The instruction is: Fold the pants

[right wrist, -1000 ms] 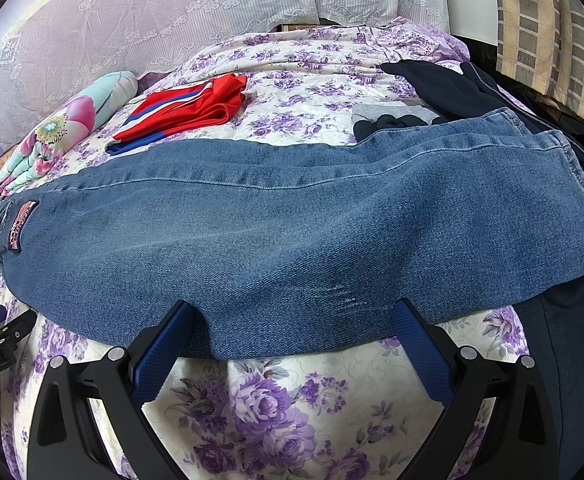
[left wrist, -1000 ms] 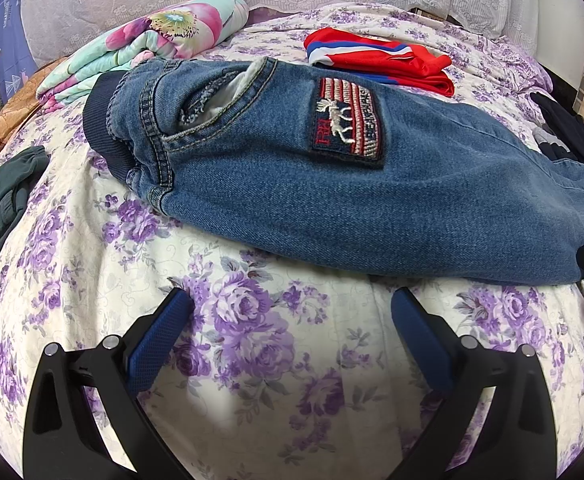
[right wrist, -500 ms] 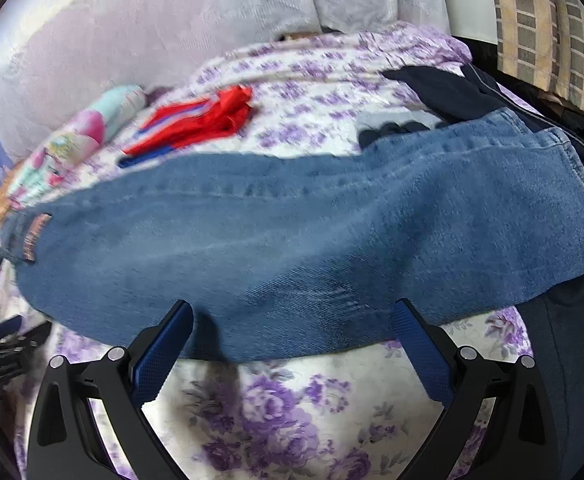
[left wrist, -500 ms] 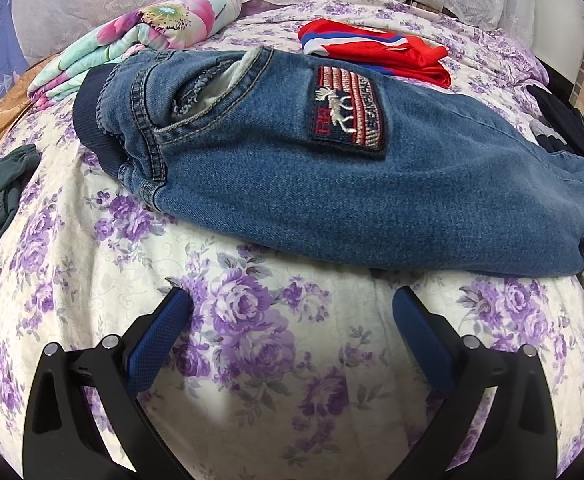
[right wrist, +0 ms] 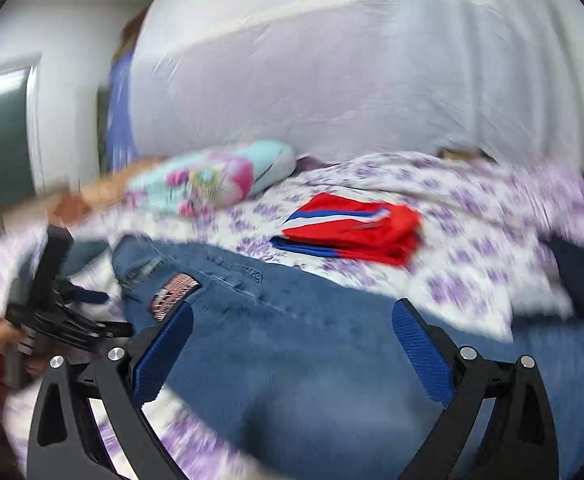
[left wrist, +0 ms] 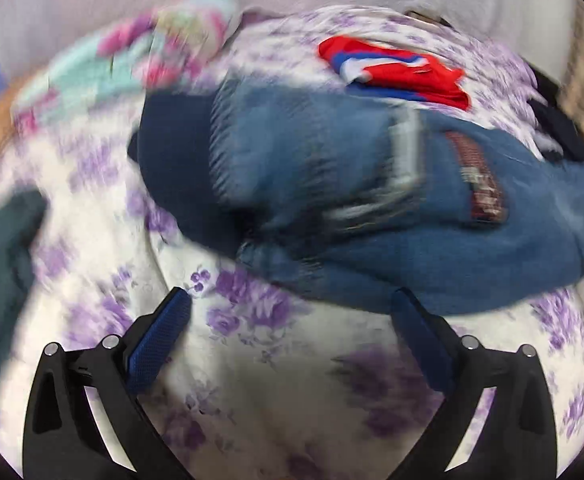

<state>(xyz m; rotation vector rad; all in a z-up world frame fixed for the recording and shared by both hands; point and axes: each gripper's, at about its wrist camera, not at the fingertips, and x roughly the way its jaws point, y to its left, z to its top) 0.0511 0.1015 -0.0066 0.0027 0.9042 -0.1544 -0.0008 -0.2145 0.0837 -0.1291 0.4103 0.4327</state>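
**Both tools spread wide over jeans lying across the bed**

The jeans (left wrist: pixel 372 208) lie lengthwise across the bed (left wrist: pixel 252 400), on its purple-flowered cover. In the left wrist view, which is blurred, the waistband end with its dark ribbed band sits toward the left side of the bed and the denim runs off toward the right side. A red striped patch (left wrist: pixel 478 184) shows on the upper part of the jeans. The left tool (left wrist: pixel 290 300) is spread wide, holding nothing, over bare cover at the near edge of the bed; its right finger tip is at or just over the near edge of the denim, and blur hides whether they touch.

In the right wrist view, also blurred, the right tool (right wrist: pixel 292 320) is wide apart as well, empty, with denim filling the space between and beyond its blue pads (right wrist: pixel 420 354). Whether the pads rest on the cloth cannot be told. The patch (right wrist: pixel 174 294) shows just beyond the left finger, and the left tool (right wrist: pixel 64 312) appears at the left border of this view, near the waistband end.

A folded red, white and blue garment (left wrist: pixel 396 70) lies beyond the jeans, nearer the far edge of the bed. A rolled flowered blanket (right wrist: pixel 212 178) in pale blue and pink lies at the far left corner. A dark green cloth (left wrist: pixel 0 264) lies at the left side, and a dark navy garment (right wrist: pixel 580 276) lies at the right side.
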